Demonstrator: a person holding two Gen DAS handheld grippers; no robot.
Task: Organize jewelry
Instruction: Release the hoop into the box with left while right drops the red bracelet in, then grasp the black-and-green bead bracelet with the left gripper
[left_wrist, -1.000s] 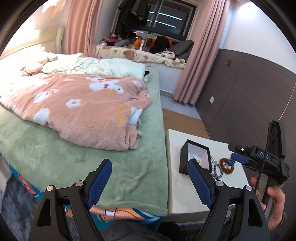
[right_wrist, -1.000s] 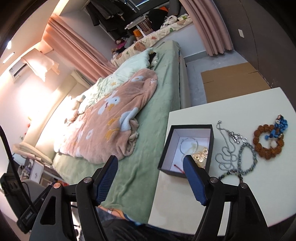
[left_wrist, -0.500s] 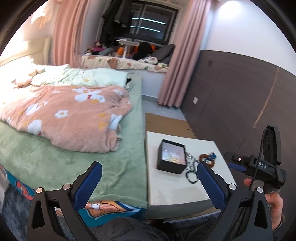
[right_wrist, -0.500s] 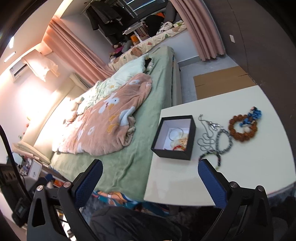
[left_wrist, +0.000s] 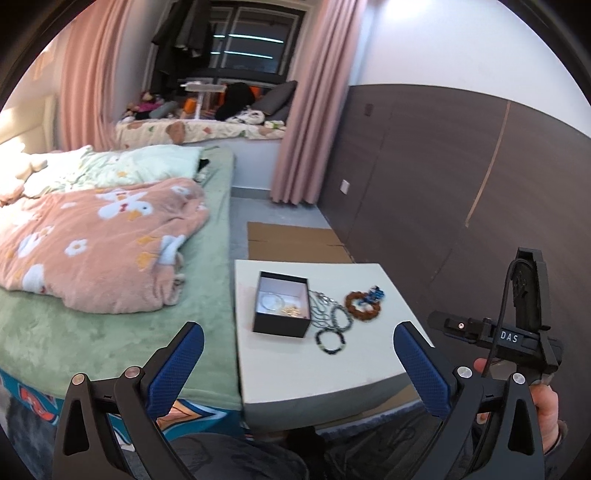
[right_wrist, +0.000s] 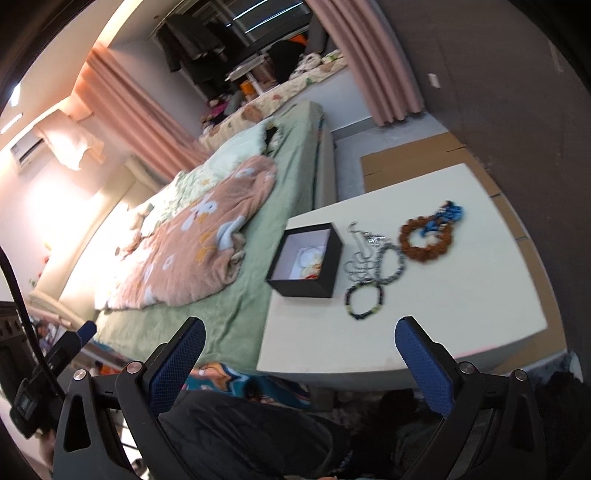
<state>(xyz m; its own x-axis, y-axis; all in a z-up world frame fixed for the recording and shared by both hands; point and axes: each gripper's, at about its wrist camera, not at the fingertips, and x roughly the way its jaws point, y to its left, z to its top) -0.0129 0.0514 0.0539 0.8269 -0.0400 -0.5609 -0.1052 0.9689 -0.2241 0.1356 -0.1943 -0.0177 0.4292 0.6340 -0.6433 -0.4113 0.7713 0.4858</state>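
A black open box (left_wrist: 282, 308) (right_wrist: 306, 264) with a white lining sits on a low white table (left_wrist: 295, 369) (right_wrist: 461, 314); a thin ring bangle and gold pieces lie inside it. To its right lie a silver chain (left_wrist: 319, 304) (right_wrist: 360, 254), a dark beaded bracelet (left_wrist: 330, 341) (right_wrist: 364, 301), a grey beaded bracelet (right_wrist: 391, 264) and a brown bead bracelet with a blue tassel (left_wrist: 364, 304) (right_wrist: 426, 240). My left gripper (left_wrist: 299, 350) and right gripper (right_wrist: 300, 350) both stand wide open and empty, held back from the table's near edge. In the left wrist view a hand holds the right gripper's body (left_wrist: 517, 332).
A bed with a green sheet (left_wrist: 110, 332) and a pink flowered blanket (left_wrist: 92, 240) borders the table's left side. Flat cardboard (left_wrist: 295, 240) lies on the floor beyond the table. A dark panelled wall (left_wrist: 443, 184) runs along the right. The person's dark-clothed legs (right_wrist: 258, 424) are below.
Both grippers have pulled back from the table and risen a little; box and jewelry look smaller. Both sets of jaws have spread wider. The jewelry has not moved.
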